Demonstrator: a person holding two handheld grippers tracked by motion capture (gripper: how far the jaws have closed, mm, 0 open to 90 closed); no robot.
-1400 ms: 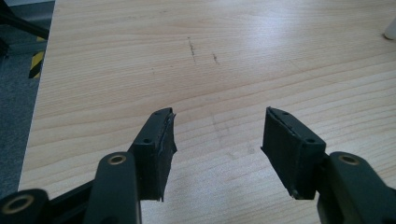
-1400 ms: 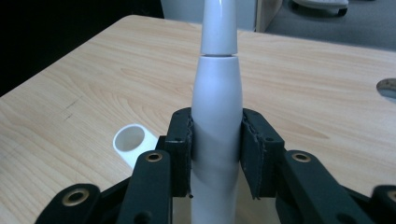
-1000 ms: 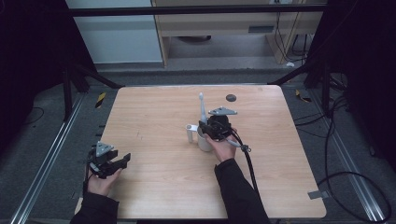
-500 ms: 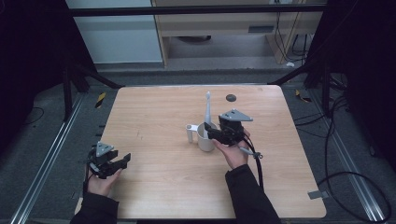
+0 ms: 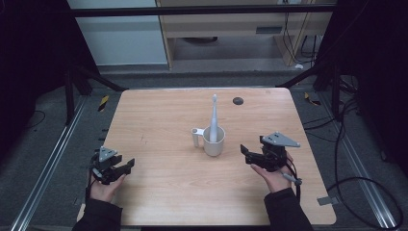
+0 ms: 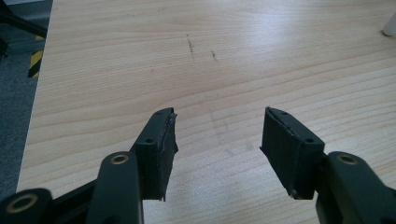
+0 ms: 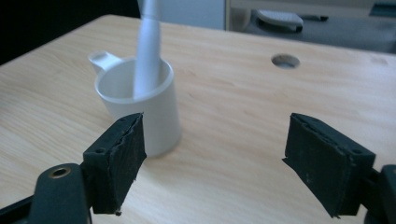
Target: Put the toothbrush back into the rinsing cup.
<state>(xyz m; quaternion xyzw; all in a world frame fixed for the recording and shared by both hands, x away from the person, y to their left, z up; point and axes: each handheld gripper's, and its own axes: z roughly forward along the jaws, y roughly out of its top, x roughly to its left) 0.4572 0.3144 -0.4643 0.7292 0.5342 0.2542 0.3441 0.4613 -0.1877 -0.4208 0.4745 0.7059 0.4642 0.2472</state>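
1. Two grippers are on the table in the high view: my left gripper [image 5: 126, 166] at the lower left of the frame, my right gripper [image 5: 246, 154] right of centre.
2. Change noted: a second ago the right gripper sat against the white cup [image 5: 213, 141] at mid-frame. It now stands clear of it, to the cup's right, with bare wood between them. Its jaws have just been opening and now stand wide apart; the right gripper view confirms nothing between them.
3. The cup sits upright on the table [image 5: 159, 115] just right of centre, its handle [image 5: 196, 136] pointing to the frame's left. The white toothbrush [image 5: 213, 118] stands in it, leaning on the rim, its tip towards the top of the frame.
4. In the right gripper view the cup [image 7: 154, 107] lies at left of centre, beyond the left jaw, and the toothbrush [image 7: 147, 51] rises out of the top edge.
5. The left gripper has not shifted from its spot. Its own view shows the jaws apart over bare wood, holding nothing.
6. Judgement: the toothbrush looks delivered into the cup and released; the right hand's retreat reads as the end of that placement. I see little left to do but pull back.
7. A small dark hole [image 5: 237, 100] in the tabletop lies above and right of the cup, well apart.
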